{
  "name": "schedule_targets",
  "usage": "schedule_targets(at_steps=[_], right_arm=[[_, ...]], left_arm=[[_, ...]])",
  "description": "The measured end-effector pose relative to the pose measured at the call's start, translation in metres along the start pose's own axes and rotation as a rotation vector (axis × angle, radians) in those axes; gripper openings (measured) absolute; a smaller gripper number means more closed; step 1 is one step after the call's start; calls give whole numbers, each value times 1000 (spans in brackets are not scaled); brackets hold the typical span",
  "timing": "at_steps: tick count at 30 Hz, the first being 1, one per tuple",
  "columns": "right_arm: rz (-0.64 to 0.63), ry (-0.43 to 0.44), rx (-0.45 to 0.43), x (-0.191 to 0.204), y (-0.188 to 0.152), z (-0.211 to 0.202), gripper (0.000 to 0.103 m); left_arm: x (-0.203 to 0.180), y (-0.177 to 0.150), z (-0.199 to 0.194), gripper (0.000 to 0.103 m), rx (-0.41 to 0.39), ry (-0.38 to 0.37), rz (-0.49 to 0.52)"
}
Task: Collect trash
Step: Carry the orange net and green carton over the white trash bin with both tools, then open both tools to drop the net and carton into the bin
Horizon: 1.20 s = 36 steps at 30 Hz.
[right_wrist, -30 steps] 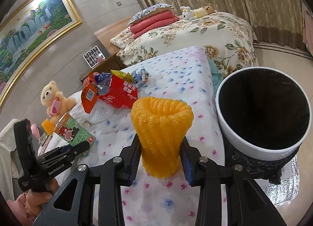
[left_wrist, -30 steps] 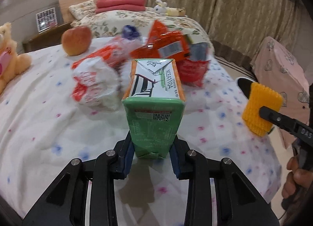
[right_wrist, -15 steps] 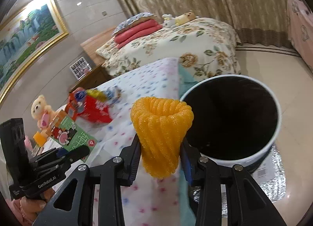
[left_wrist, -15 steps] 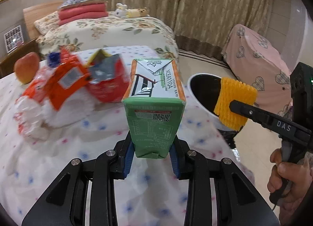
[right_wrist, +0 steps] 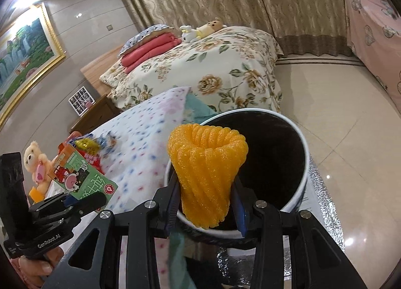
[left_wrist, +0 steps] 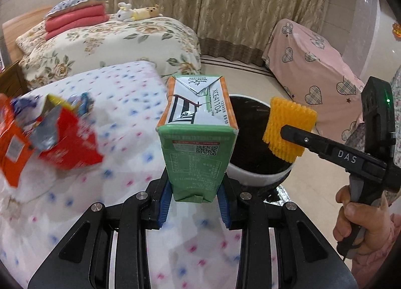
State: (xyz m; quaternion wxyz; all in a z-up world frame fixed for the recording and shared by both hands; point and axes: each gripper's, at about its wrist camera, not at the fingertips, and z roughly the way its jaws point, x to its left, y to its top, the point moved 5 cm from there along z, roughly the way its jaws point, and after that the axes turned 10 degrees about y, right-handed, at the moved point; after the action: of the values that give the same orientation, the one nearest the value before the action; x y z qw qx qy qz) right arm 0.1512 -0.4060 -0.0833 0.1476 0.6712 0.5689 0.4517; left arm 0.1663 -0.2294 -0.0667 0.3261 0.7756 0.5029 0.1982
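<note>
Pinching the stiff, light carton (left_wrist: 198,143) low in my left hand-held gripper (left_wrist: 193,203); my right hand-held gripper (right_wrist: 205,211) squeezes soft foam netting (right_wrist: 206,176).

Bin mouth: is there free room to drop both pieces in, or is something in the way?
The bin mouth looks open and dark, nothing visible inside. The right gripper holds the orange foam net over its near rim. The left gripper holds the green carton beside it. The wrapper pile crowds the spotted bedspread.

Floral bed (left_wrist: 112,46), red folded blankets (left_wrist: 75,22) — teddy bear (right_wrist: 35,161), framed painting (right_wrist: 22,63)
</note>
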Motion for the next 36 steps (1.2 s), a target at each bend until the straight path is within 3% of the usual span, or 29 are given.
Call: schedule_targets(at_steps=[21, 27, 29, 30, 33, 36], right_arm=[[35, -30, 34, -40, 22, 12, 39], [44, -42, 51, -46, 22, 17, 42], [51, -50, 53, -48, 23, 18, 50], [58, -57, 56, -49, 24, 18, 52], [74, -66, 50, -52, 25, 15, 62], [78, -66, 34, -50, 26, 10, 68]], left_arm=[[-50, 31, 55, 31, 91, -92, 44], [-55, 31, 62, 31, 112, -104, 46], [-55, 31, 65, 31, 119, -104, 47], [-55, 31, 64, 33, 123, -105, 46], [-51, 31, 62, 55, 113, -93, 37], [-42, 28, 51, 57, 84, -104, 9]])
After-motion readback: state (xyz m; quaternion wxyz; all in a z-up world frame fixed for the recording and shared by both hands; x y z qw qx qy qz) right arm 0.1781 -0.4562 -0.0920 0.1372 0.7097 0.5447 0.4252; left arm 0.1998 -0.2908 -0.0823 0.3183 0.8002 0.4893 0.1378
